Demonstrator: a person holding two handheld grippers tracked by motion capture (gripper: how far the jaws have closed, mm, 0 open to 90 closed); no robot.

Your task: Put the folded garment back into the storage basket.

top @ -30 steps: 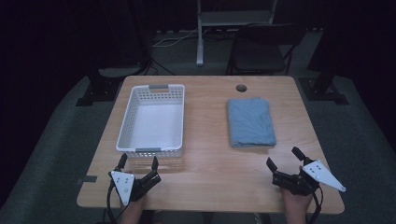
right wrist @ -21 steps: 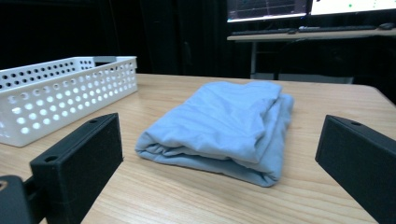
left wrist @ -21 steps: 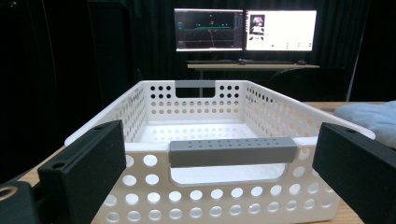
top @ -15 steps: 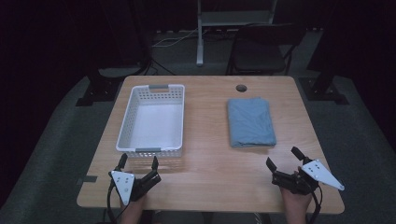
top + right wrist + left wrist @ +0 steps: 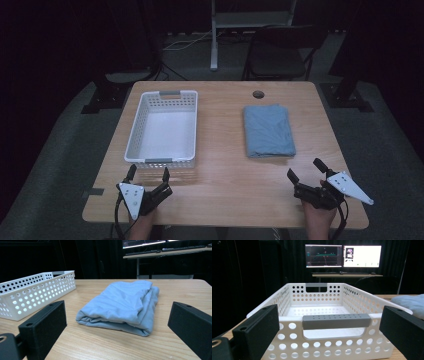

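Both tools rest at the near edge of the wooden bench [image 5: 225, 170], each with its jaws spread wide and nothing between them. Left tool [image 5: 148, 176] sits just in front of the white basket [image 5: 162, 161], pointed at its near short wall; in the left gripper view the grey handle [image 5: 336, 321] of that wall lies between the two black jaws. Right tool [image 5: 305, 169] sits near the front right corner, facing the folded blue cloth [image 5: 268, 130], which lies flat on the bench to the right of the basket and apart from it. In the right gripper view the cloth [image 5: 122, 306] has its folded edge toward the jaws, with the basket [image 5: 32, 293] off to the left.
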